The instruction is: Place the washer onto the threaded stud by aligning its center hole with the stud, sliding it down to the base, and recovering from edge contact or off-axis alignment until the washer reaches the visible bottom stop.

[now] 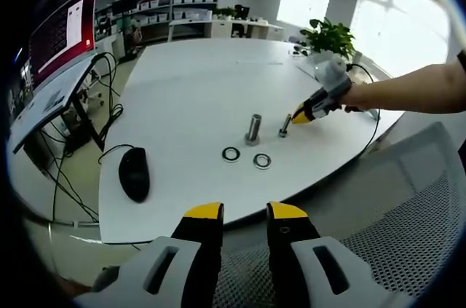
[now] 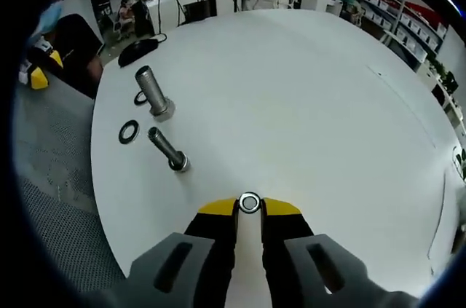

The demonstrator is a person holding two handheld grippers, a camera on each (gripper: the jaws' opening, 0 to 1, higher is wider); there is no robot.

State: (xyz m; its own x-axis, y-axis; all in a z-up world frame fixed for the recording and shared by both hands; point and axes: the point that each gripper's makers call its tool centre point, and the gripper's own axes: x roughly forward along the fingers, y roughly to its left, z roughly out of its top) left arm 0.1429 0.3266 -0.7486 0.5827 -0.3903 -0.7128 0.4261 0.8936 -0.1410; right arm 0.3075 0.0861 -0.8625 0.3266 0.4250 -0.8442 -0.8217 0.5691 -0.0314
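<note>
Right gripper (image 2: pixel 250 204), jaws closed on a washer (image 2: pixel 250 202) held above the white table (image 2: pixel 306 104), near the thin stud (image 2: pixel 168 149), apparently unthreaded yet, with thicker bolt (image 2: pixel 153 92) and two loose washers (image 2: pixel 129 132) beyond; left gripper (image 1: pixel 244 213) slightly open, empty.

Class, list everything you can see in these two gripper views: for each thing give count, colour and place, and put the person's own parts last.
Table: one, white, round-edged, under everything.
Studs: two, grey metal, upright near the table edge; the thick one, the thin one.
Loose washers: two, dark rings flat on the table by the studs.
Held washer: one, silvery, at the right gripper's tips.
Mouse: one, black, at the table edge.
Plant: one, green, far side of the table.
Chair: one, grey mesh, beside the table.
Left gripper: yellow tips, apart, holding nothing.
Right gripper: yellow tips, shut on the washer.
Arm: one, behind the right gripper.
</note>
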